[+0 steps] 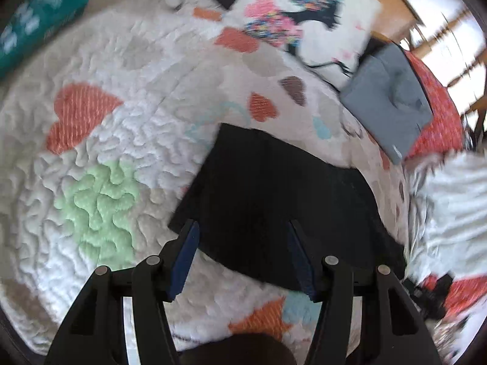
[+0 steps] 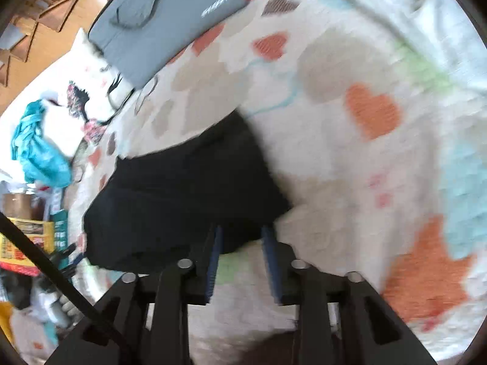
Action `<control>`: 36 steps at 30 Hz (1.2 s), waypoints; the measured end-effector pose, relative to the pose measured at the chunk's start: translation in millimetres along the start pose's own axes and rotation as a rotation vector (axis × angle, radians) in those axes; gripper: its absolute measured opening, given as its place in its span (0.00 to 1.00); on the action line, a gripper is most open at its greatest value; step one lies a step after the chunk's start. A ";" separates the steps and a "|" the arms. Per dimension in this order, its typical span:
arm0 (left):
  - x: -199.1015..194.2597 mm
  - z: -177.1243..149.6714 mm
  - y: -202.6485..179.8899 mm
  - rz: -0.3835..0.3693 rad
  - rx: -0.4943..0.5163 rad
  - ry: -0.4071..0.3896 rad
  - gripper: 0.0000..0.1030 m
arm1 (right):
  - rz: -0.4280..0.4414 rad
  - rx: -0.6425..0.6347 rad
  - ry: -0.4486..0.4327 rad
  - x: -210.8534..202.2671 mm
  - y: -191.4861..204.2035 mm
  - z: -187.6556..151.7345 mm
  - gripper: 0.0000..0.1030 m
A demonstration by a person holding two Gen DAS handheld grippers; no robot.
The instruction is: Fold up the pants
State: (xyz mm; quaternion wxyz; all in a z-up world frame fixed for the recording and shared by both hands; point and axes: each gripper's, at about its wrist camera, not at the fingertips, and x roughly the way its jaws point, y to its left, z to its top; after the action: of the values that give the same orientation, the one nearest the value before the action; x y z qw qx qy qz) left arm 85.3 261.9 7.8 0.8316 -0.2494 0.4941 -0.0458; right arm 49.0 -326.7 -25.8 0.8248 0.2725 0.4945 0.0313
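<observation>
The black pants lie folded into a flat rectangle on a white quilt with heart patches. My left gripper is open and empty, hovering over the near edge of the pants. In the right wrist view the same pants lie in a dark bundle on the quilt. My right gripper is open and empty, with its tips just above the near edge of the pants.
A grey padded case rests on a red blanket at the right; it also shows in the right wrist view. A printed pillow lies behind. A teal box sits far left. Teal cloth and clutter lie off the bed.
</observation>
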 end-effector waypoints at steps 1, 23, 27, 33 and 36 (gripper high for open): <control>-3.8 -2.7 -7.7 -0.005 0.024 -0.003 0.56 | 0.012 0.008 -0.019 -6.2 -3.4 1.4 0.47; 26.5 -70.3 -174.2 -0.137 0.259 0.136 0.57 | 0.040 0.118 -0.037 -1.2 -55.7 -6.0 0.16; 42.0 -78.0 -181.6 -0.121 0.289 0.169 0.57 | 0.023 0.127 -0.095 -16.7 -61.4 -10.9 0.18; 76.1 -93.8 -210.6 -0.118 0.380 0.224 0.57 | 0.066 -0.057 -0.158 -12.5 -9.1 22.6 0.54; 97.9 -104.4 -234.8 -0.149 0.441 0.241 0.57 | 0.027 -0.108 -0.128 19.9 9.6 51.3 0.54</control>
State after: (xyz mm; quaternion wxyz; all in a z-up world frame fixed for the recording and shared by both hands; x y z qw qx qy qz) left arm 86.7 -12.8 -2.8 0.7952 -0.0908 0.5480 -0.2431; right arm 103.9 -333.6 -18.5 0.8678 0.2357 0.4345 0.0513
